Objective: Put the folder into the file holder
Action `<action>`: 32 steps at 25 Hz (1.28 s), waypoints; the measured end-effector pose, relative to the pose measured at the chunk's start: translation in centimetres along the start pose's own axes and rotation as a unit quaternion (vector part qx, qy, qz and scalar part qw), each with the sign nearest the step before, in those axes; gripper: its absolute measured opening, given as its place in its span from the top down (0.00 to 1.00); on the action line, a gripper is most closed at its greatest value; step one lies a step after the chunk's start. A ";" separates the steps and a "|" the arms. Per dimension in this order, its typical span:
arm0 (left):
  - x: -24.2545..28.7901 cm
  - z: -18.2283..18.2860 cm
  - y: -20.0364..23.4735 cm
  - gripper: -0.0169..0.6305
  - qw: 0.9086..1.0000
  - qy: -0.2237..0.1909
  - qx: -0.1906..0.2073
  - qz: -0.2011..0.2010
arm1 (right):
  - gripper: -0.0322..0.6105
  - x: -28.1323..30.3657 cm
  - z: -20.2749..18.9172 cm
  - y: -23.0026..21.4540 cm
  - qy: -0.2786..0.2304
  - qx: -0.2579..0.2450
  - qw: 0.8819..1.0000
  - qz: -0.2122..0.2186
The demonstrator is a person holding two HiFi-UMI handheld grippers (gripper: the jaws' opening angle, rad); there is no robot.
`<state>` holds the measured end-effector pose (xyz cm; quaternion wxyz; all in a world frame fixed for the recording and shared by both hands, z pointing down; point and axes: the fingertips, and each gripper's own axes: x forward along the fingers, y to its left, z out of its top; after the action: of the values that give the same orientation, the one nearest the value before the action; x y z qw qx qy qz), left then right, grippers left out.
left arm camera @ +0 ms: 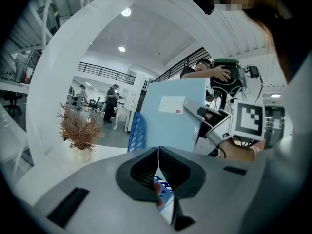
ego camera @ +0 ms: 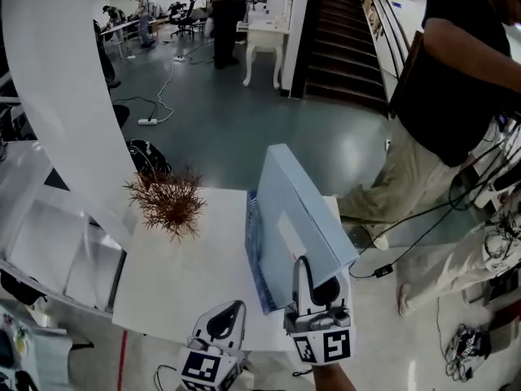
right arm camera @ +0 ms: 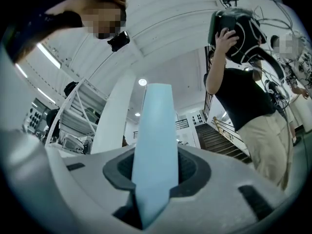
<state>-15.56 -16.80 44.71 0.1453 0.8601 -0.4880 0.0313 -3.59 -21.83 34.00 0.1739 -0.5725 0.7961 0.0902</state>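
The light blue folder [ego camera: 297,218] stands tilted over the right part of the white table [ego camera: 187,283], a white label on its broad face. Its lower near corner is lost behind the right gripper [ego camera: 316,287]; in the right gripper view the folder [right arm camera: 156,145] runs edge-on up between the jaws, which are clamped on it partway apart, and the pads themselves are covered by it. The blue slatted file holder [ego camera: 254,255] sits just left of the folder and mostly behind it; only a narrow strip shows from above, and whether the two touch cannot be told. The left gripper view gives a little more of its slatted side [left arm camera: 137,130]. The left gripper [ego camera: 224,324] is low at the near table edge, partly cut off by the frame; its jaws meet tip to tip on nothing, and a blue-and-white scrap in the gap below them is too small to identify. A dried plant [ego camera: 169,202] stands at the table's far left; a person [ego camera: 456,80] at right is cropped.
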 end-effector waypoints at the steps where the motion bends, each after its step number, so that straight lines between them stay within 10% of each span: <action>1: 0.1 0.0 0.0 0.96 1.000 0.000 0.000 0.001 | 0.74 0.0 -0.1 0.0 0.000 0.000 1.000 0.001; 32: 1.1 -0.8 -0.7 0.96 1.000 0.012 -0.010 0.011 | 0.74 -0.9 -4.2 -0.2 0.032 0.011 0.999 0.027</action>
<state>-14.33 -17.16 45.59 0.1592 0.8526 -0.4963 0.0379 -3.84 -22.56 38.22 0.1521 -0.5518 0.8172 0.0676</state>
